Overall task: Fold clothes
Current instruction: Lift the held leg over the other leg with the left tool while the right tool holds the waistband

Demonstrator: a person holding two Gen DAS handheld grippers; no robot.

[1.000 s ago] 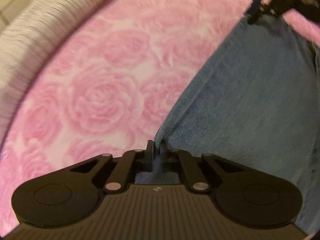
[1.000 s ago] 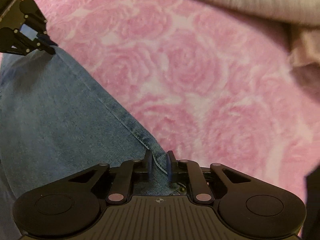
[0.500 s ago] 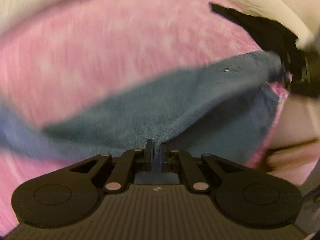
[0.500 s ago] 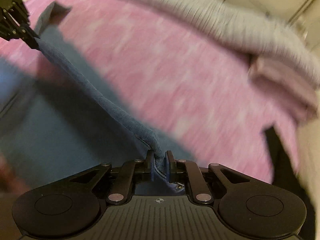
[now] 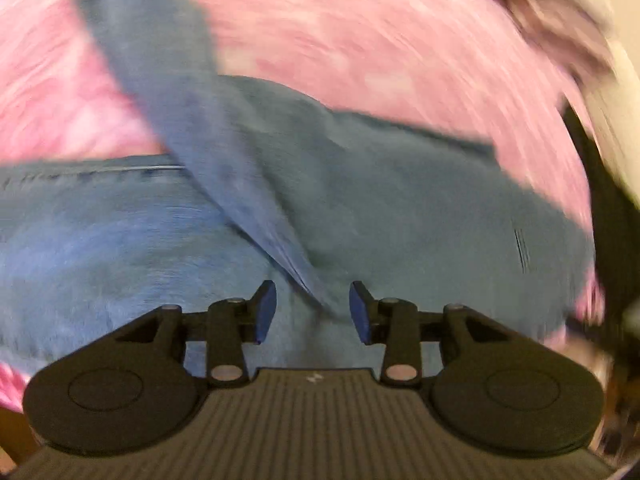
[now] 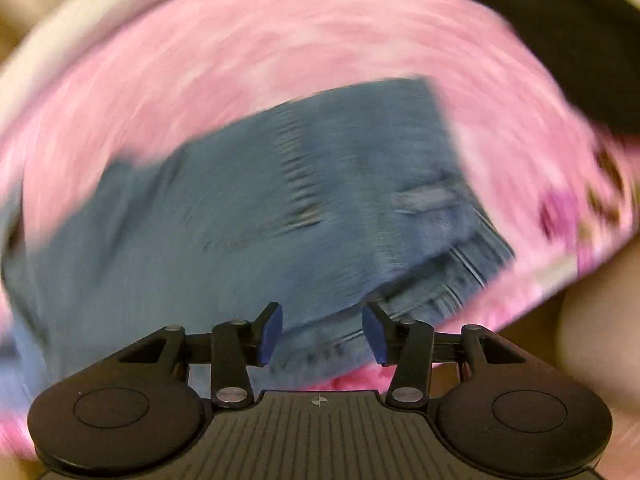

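Observation:
Blue denim jeans (image 5: 360, 200) lie on a pink rose-patterned blanket (image 5: 360, 40), with one part folded over another. My left gripper (image 5: 312, 312) is open just above the denim, a fold edge running between its fingers. In the right wrist view the jeans (image 6: 280, 208) lie folded, with a stitched hem near my right gripper (image 6: 322, 330), which is open and holds nothing. Both views are motion-blurred.
The pink blanket (image 6: 280, 40) surrounds the jeans. A pale cloth (image 5: 560, 8) lies at the upper right of the left view. A dark object (image 6: 560, 40) sits at the upper right of the right view.
Both grippers were shut on the jeans' edge and carried it over; now both have opened and let the denim go, and it lies folded on the blanket.

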